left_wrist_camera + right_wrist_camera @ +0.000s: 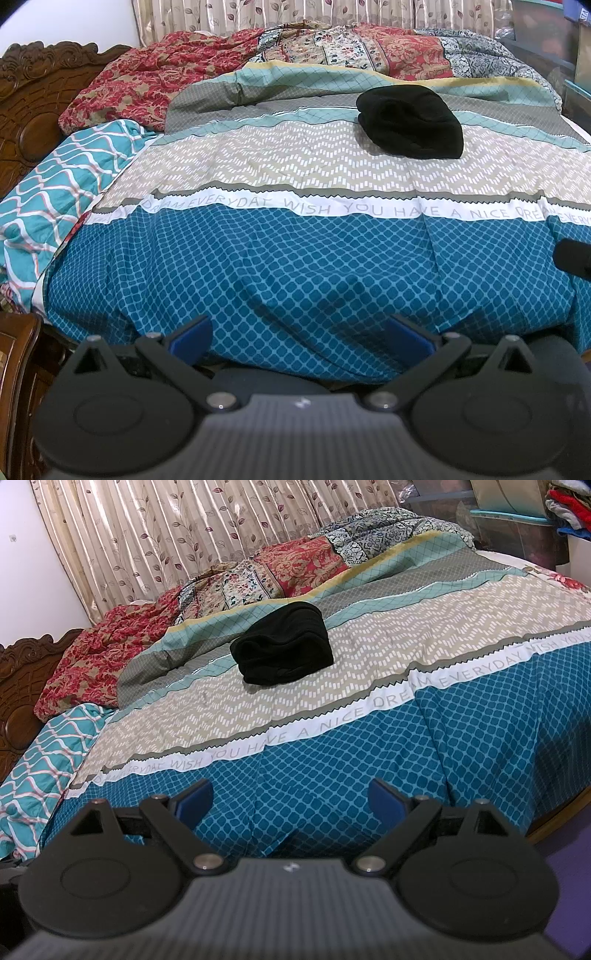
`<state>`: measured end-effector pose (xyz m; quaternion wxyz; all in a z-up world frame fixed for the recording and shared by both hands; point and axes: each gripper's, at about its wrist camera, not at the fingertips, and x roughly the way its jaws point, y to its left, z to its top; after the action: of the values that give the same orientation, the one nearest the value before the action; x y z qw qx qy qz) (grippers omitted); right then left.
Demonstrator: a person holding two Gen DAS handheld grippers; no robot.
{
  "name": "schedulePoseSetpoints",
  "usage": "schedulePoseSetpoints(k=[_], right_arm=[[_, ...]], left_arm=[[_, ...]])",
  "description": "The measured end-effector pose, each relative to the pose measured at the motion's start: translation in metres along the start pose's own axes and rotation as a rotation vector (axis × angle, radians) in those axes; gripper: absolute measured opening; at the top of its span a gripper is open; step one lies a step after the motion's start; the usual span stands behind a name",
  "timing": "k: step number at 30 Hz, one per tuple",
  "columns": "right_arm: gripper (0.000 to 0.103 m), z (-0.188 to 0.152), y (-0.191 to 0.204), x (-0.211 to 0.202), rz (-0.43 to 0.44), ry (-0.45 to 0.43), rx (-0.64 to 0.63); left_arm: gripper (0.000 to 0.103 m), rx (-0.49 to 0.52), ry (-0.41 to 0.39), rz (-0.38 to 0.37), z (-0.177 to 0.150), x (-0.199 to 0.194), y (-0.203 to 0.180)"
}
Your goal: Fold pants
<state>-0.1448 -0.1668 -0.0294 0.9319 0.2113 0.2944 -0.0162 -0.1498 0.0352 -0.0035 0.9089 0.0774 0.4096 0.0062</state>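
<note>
The black pants [412, 120] lie folded in a compact bundle on the beige zigzag band of the bedspread, far ahead and to the right in the left wrist view. In the right wrist view the pants [282, 646] lie ahead, slightly left of centre. My left gripper [301, 338] is open and empty, low at the near edge of the bed. My right gripper [291, 803] is open and empty, also at the near edge, far from the pants. A dark part of the right gripper [572, 258] shows at the right edge of the left wrist view.
The bedspread [295, 266] has blue, white and beige bands. Crumpled red floral quilts [147, 81] are piled at the far side. A carved wooden headboard [33, 96] stands left. Curtains [184, 535] hang behind. Storage boxes [517, 520] stand at the far right.
</note>
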Motion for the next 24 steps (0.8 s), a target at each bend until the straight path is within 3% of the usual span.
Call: schedulePoseSetpoints(k=[6,15,24], right_arm=[[0.092,0.001,-0.001,0.0,0.0,-0.001,0.0],[0.092,0.002,-0.005,0.0,-0.001,-0.005,0.001],[0.092,0.003,-0.002,-0.001,-0.003,-0.002,0.004]], left_arm=[[0.103,0.004,-0.014,0.004,0.0,-0.002,-0.001],[0.103,-0.019,-0.101,0.025,0.005,-0.015,0.004],[0.103,-0.033,-0.098,0.025,0.004,-0.017,0.006]])
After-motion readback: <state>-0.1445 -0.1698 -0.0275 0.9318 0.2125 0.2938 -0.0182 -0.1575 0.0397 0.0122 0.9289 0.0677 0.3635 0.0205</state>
